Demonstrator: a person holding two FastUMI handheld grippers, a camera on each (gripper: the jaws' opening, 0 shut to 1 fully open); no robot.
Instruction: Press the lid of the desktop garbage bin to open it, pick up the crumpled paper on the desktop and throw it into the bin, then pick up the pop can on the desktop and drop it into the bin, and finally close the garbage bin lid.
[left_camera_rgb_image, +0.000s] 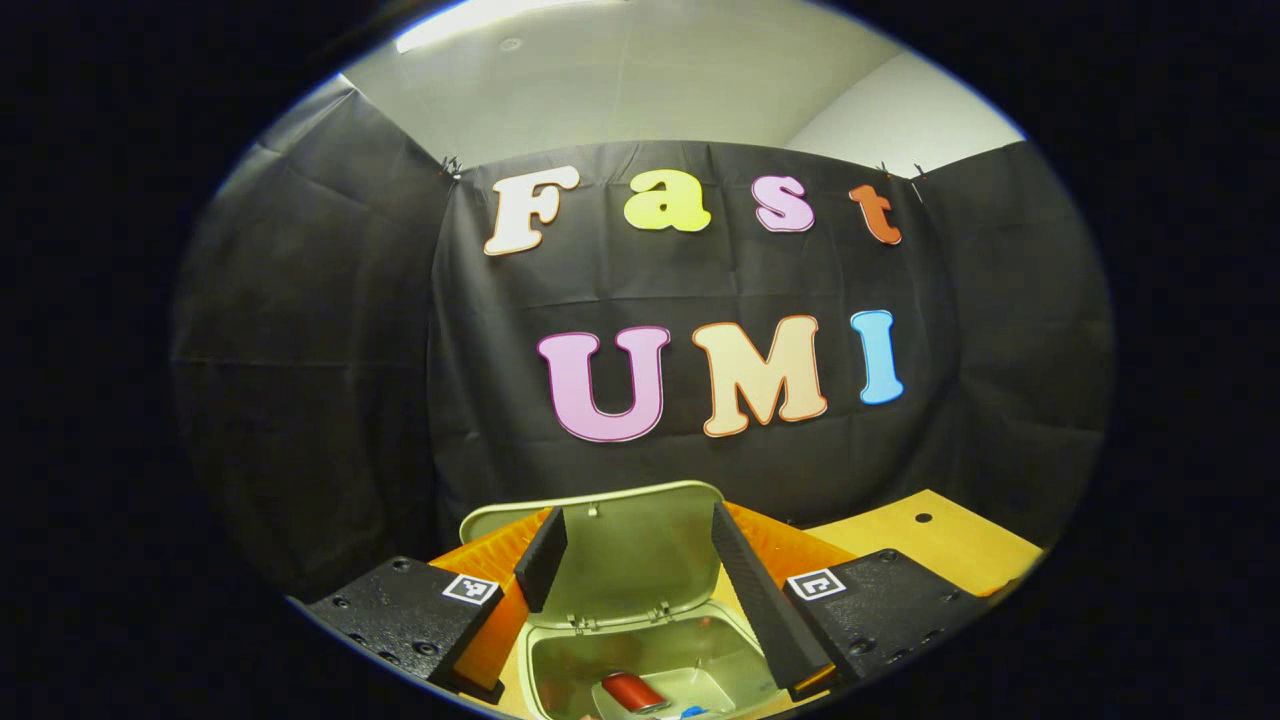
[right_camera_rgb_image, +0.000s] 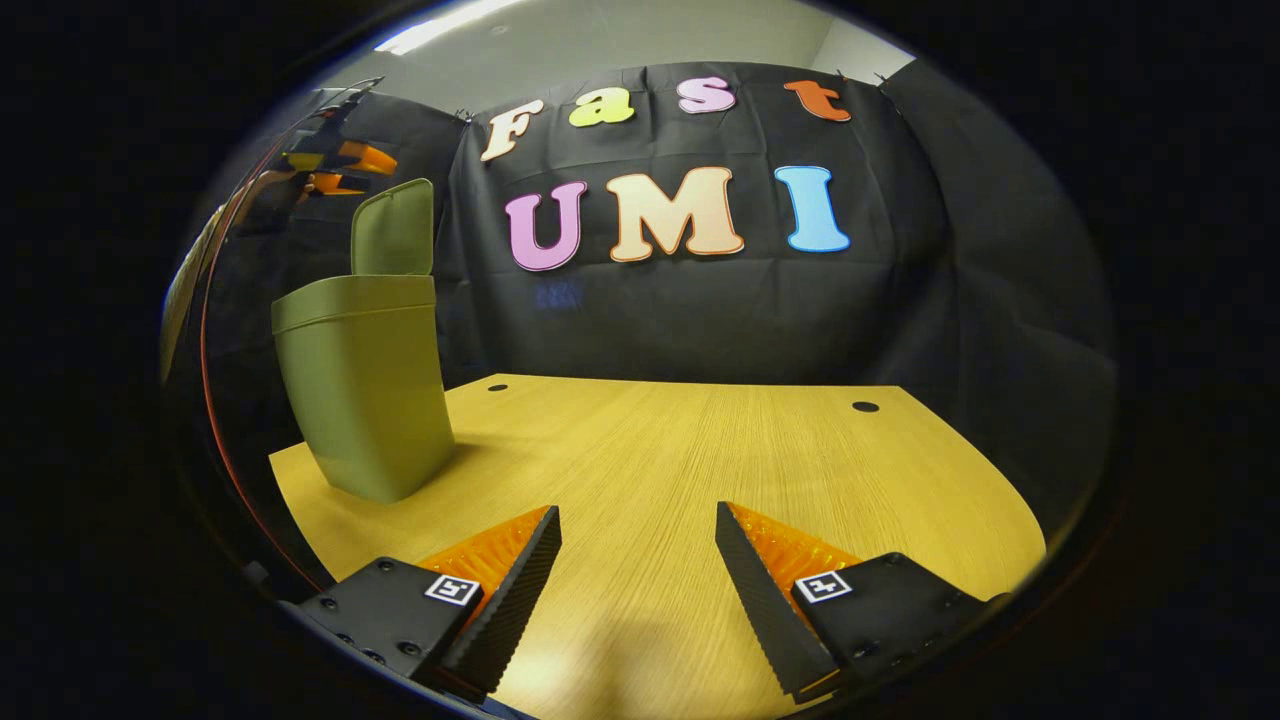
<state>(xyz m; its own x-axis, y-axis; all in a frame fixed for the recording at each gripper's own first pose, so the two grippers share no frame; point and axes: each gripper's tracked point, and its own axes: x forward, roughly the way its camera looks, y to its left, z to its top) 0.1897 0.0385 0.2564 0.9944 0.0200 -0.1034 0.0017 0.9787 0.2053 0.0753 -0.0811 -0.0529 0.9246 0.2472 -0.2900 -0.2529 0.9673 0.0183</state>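
Standing: the garbage bin (right_camera_rgb_image: 365, 400) sits upright near the left end of the table (right_camera_rgb_image: 700, 470) in the right gripper view, its lid (right_camera_rgb_image: 393, 230) raised and tilted back.
Bin contents: in the left gripper view a red pop can (left_camera_rgb_image: 632, 691) lies on the bin floor, with a small blue scrap just beside it; I cannot make out the crumpled paper for certain.
Left gripper: the left gripper (left_camera_rgb_image: 640, 590) hangs right above the bin mouth, jaws wide apart and holding nothing, the raised lid between its fingers in that view.
Right gripper: the right gripper (right_camera_rgb_image: 638, 560) is low over bare tabletop, well apart from the bin, jaws wide and empty.
Done, by my reading: lid opened, can dropped in; no paper or can shows on the visible tabletop, so the paper is likely in too.
Left: closing the lid, which looks like the only step remaining.
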